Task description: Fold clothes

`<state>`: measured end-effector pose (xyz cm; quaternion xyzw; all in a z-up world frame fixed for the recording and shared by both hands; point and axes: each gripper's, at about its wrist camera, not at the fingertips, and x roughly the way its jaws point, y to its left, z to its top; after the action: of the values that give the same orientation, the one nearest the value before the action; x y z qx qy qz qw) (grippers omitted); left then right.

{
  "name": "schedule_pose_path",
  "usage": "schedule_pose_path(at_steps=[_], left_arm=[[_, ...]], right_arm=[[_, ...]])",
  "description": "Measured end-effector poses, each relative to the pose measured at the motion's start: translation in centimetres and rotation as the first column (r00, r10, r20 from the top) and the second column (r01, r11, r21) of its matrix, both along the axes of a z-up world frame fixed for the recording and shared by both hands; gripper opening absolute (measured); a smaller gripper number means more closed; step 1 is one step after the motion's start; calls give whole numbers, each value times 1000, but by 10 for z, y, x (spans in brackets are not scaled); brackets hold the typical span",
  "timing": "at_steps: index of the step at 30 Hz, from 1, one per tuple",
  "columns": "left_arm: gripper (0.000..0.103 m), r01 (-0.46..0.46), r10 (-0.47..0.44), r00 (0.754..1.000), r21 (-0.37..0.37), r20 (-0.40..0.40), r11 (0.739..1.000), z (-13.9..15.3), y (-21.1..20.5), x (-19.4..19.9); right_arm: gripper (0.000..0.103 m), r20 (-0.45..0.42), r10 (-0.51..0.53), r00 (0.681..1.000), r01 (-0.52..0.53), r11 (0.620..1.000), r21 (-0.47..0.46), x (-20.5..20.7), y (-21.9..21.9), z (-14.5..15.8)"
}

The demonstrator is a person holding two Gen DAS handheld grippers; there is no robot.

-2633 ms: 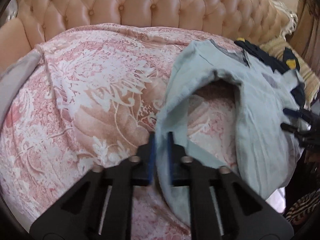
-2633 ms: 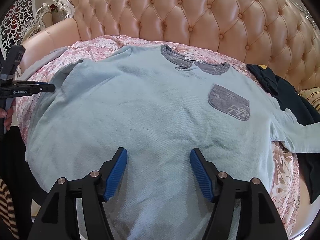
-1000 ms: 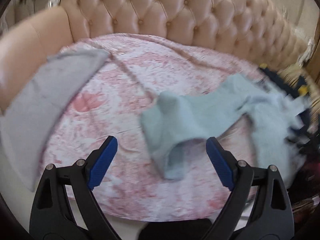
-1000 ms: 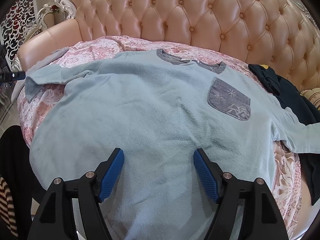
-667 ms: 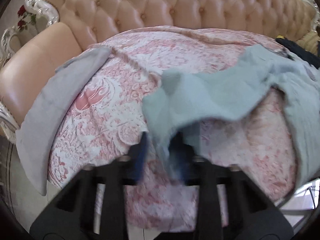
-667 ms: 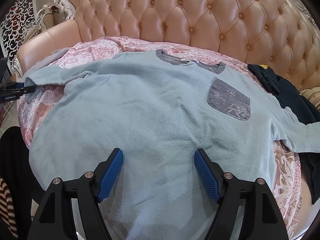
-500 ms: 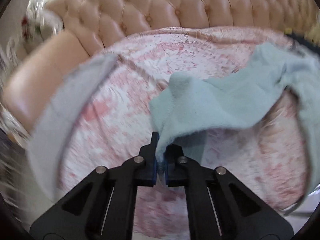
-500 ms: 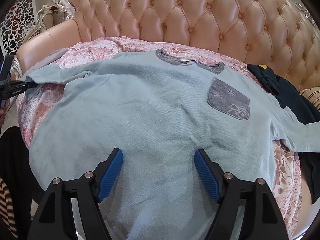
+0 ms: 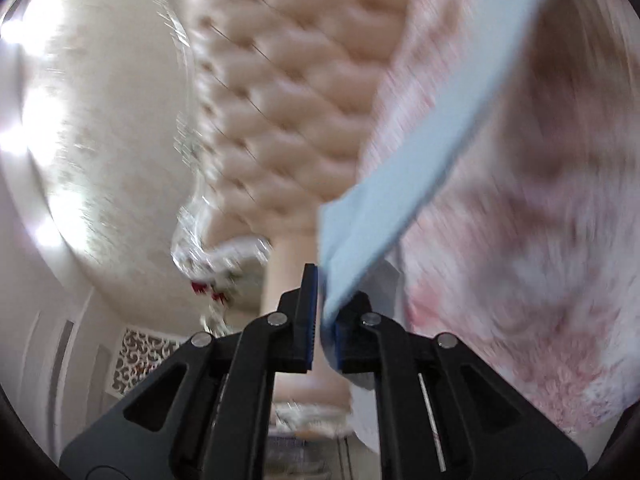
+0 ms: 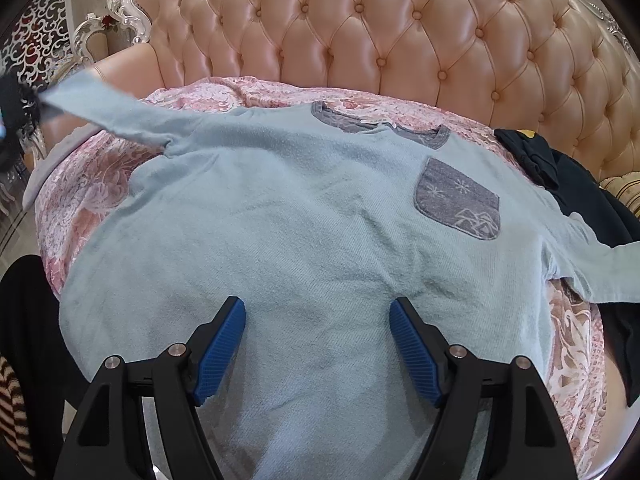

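Observation:
A pale blue long-sleeved shirt with a grey chest pocket and grey collar lies front up on the pink floral cover. My right gripper hovers open over its lower middle, nothing between the fingers. The shirt's left sleeve is stretched out and lifted toward the far left, where its cuff meets my left gripper, blurred at the view's edge. In the left wrist view my left gripper is shut on the sleeve cuff; that view is tilted and motion-blurred.
The peach tufted sofa back rises behind the pink floral cover. A dark garment lies at the right beside the shirt's other sleeve. A grey cloth hangs at the left armrest.
My left gripper opened, closed again on the sleeve cuff, then swung up and out, pulling the sleeve straight to the left. The right gripper has stayed open over the shirt.

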<state>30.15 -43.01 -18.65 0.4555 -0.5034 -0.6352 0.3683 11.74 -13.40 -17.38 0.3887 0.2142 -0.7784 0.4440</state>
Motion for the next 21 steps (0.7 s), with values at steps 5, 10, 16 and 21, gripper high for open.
schedule_pose_path(at_steps=[5, 10, 16, 21], left_arm=[[73, 3, 1, 997, -57, 73, 998, -47, -6, 16], [92, -86, 86, 996, -23, -20, 996, -25, -17, 32], [92, -151, 218, 930, 234, -296, 961, 41, -30, 37], [96, -105, 248, 885, 350, -394, 931, 50, -20, 1]], right_arm=[[76, 3, 12, 1000, -12, 1000, 9, -1, 0, 1], [78, 5, 13, 1000, -13, 1000, 4, 0, 1, 1], [79, 4, 9, 1000, -9, 1000, 3, 0, 1, 1], [81, 5, 5, 1000, -5, 1000, 9, 0, 0, 1]])
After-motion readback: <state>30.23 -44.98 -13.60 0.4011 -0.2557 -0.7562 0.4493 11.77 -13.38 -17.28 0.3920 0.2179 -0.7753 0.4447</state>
